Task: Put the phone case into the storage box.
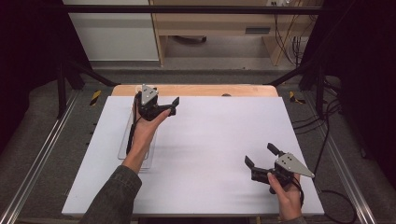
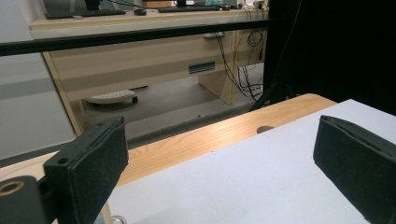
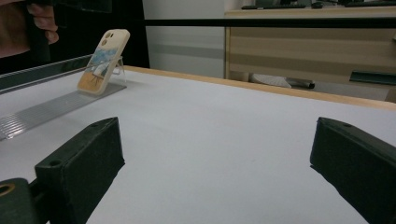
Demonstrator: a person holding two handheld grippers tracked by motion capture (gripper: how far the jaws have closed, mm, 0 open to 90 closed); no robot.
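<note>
The right claw (image 3: 217, 172), jaws spread and empty, sits well apart from the propped phone (image 3: 103, 60).

Surface (image 1: 205, 154) lies open across centre and right of frame; only the phone (image 3: 103, 60) on its clear stand (image 3: 56, 107) obstructs at left.
</note>
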